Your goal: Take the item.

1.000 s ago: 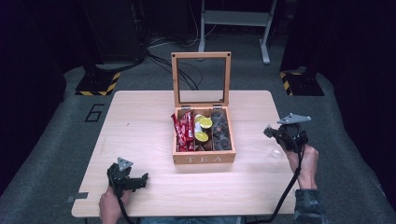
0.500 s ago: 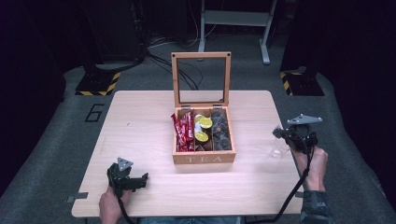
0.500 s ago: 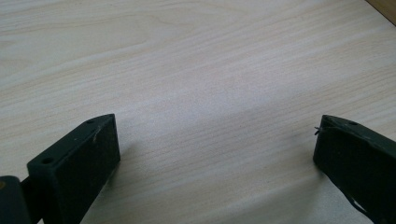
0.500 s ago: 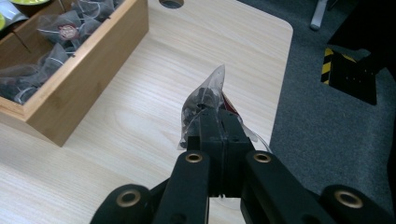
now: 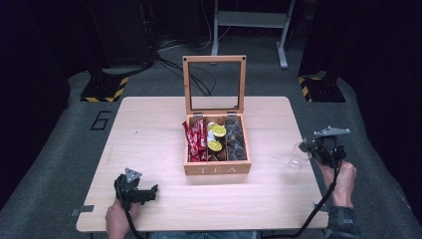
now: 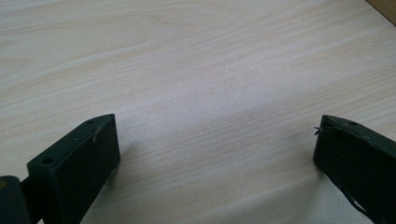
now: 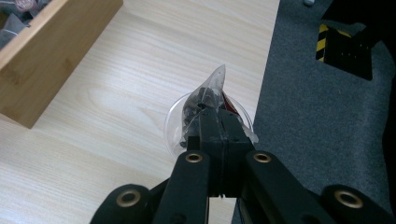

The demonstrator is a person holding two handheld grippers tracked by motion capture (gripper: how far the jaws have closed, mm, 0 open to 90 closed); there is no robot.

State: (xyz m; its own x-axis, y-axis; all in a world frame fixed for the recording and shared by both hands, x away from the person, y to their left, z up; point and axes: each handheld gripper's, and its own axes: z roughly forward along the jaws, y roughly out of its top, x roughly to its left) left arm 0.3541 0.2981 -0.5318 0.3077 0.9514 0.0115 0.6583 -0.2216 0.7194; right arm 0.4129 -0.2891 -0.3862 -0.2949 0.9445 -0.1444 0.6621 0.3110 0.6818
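A wooden tea box [image 5: 217,168] stands open at the table's middle, lid upright. Its compartments hold red sachets [image 5: 195,141], yellow-lidded capsules [image 5: 217,131] and dark sachets [image 5: 235,140]. My right gripper [image 5: 307,148] is at the table's right edge, shut on a clear sachet of dark tea [image 7: 205,95]. The sachet hangs over a clear round cup [image 7: 173,122], which also appears in the high view [image 5: 294,160]. In the right gripper view the jaws [image 7: 211,122] press together on the sachet's edge. My left gripper [image 5: 149,191] rests open near the front left, nothing between its jaws [image 6: 217,149].
The right gripper view has the box's corner [image 7: 51,51] at the upper left. Grey carpet [image 7: 317,107] begins just past the table's right edge. A yellow-and-black striped base [image 5: 104,90] and a metal stand [image 5: 249,22] stand on the floor behind the table.
My right gripper has moved right and slightly toward the person with the sachet, away from the box and over the clear cup. The left gripper has stayed still.
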